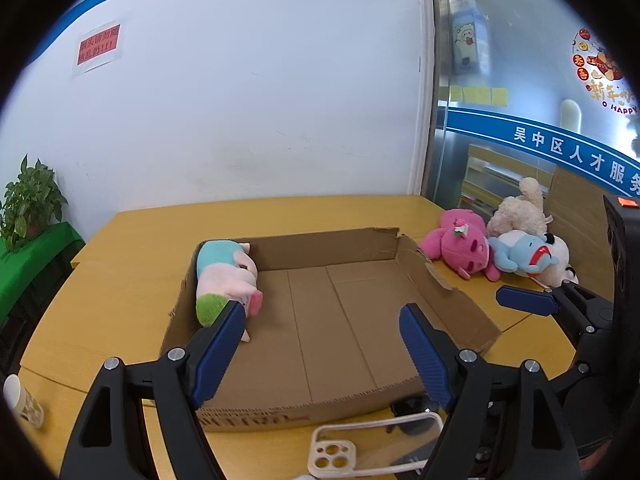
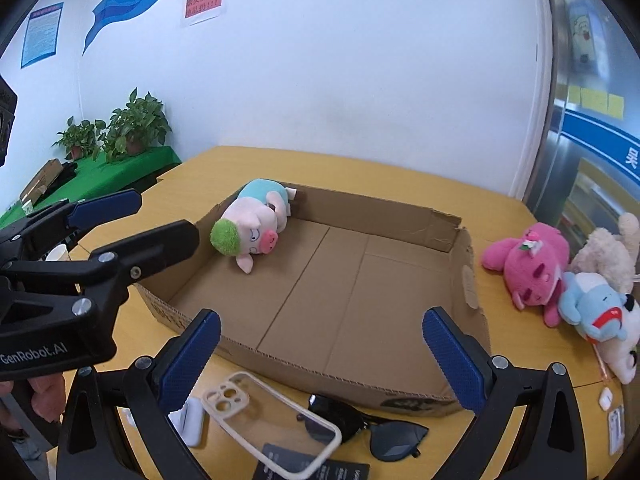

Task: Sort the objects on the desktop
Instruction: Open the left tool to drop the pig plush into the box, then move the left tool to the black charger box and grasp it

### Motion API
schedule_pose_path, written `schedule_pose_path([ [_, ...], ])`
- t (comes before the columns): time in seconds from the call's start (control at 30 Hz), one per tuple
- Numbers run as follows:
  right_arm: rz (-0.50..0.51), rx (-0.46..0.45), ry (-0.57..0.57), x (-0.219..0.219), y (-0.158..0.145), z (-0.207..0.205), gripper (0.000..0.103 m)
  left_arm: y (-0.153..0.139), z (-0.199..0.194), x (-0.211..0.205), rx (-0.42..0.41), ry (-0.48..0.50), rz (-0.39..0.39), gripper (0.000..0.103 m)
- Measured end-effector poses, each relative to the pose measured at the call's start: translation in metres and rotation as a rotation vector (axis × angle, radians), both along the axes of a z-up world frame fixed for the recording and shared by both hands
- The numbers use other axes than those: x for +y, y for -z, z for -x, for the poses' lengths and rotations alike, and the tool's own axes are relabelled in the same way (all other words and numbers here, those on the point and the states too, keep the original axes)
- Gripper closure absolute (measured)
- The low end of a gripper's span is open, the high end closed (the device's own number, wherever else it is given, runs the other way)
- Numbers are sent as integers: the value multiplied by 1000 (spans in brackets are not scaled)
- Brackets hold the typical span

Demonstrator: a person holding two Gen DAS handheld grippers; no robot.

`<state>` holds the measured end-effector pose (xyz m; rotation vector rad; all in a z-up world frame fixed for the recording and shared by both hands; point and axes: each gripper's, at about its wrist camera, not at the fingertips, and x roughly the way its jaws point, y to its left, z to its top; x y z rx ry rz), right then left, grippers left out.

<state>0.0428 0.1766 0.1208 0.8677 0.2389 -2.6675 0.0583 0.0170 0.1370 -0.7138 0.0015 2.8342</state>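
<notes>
A clear phone case (image 2: 272, 426) and sunglasses (image 2: 366, 426) lie nearest on the yellow tabletop (image 2: 508, 312). Both the left tool (image 1: 322, 330) and right tool (image 2: 322, 338) gape wide, empty. The pig plush (image 2: 254, 226) lies in the cardboard box (image 2: 400, 390)'s far-left corner; three plush toys (image 2: 532, 268) lie right of it, against a white wall (image 2: 340, 80).

Black gripper (image 2: 320, 340) frames, ribbed blue pads, silver screws, "GenRobot.AI" lettering

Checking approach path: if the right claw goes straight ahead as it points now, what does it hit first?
Probably the cardboard box: the open right claw points over its near wall at the bare floor inside. The pig plush lies off to the left. Depth is uncertain.
</notes>
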Motion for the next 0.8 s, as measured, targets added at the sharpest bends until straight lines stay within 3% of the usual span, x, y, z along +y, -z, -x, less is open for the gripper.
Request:
schedule_pose_path([
  [0.2, 32, 0, -5, 12, 7, -12, 1, 11, -21, 6, -12, 12, -9, 23],
  [0.47, 66, -45, -79, 53, 43, -50, 0, 62, -41, -7, -151, 83, -105, 23],
  [0.73, 53, -313, -159, 82, 130, -82, 0, 120, -48, -3, -324, 160, -151, 24],
  [0.8, 35, -328, -164, 78, 142, -85, 0, 128, -50, -2, -353, 171, -176, 24],
])
